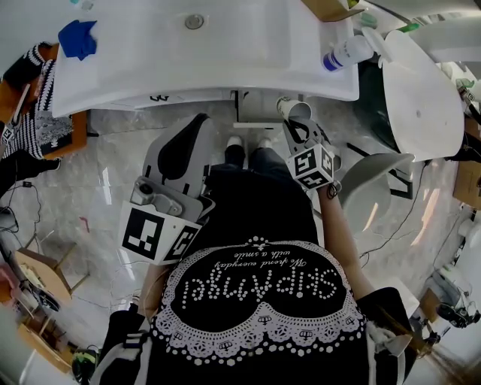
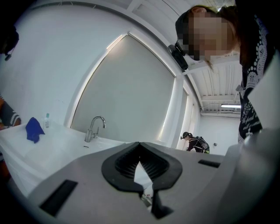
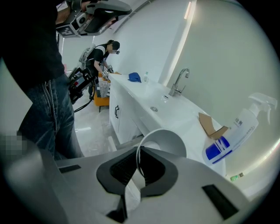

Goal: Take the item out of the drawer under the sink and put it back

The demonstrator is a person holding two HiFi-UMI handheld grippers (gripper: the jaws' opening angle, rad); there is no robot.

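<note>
My right gripper (image 1: pixel 290 124) is shut on the rim of a white paper cup (image 1: pixel 295 110), held in front of the white sink cabinet (image 1: pixel 225 96). In the right gripper view the cup (image 3: pixel 164 141) tilts with its mouth towards the camera, its rim pinched between the gripper's (image 3: pixel 139 149) black pads. The cabinet front (image 3: pixel 119 114) below the basin shows there, but I cannot tell how the drawer stands. My left gripper (image 1: pixel 197 124) hangs close to my body, level, with nothing in it. Its jaws (image 2: pixel 140 144) meet at the tips.
On the counter (image 1: pixel 203 64) lie a blue cloth (image 1: pixel 79 37), a spray bottle (image 1: pixel 349 53) and a piece of cardboard (image 1: pixel 331 7). A faucet (image 3: pixel 179 81) stands behind the basin. A white toilet (image 1: pixel 421 90) is at the right. Another person (image 3: pixel 103 52) works further off.
</note>
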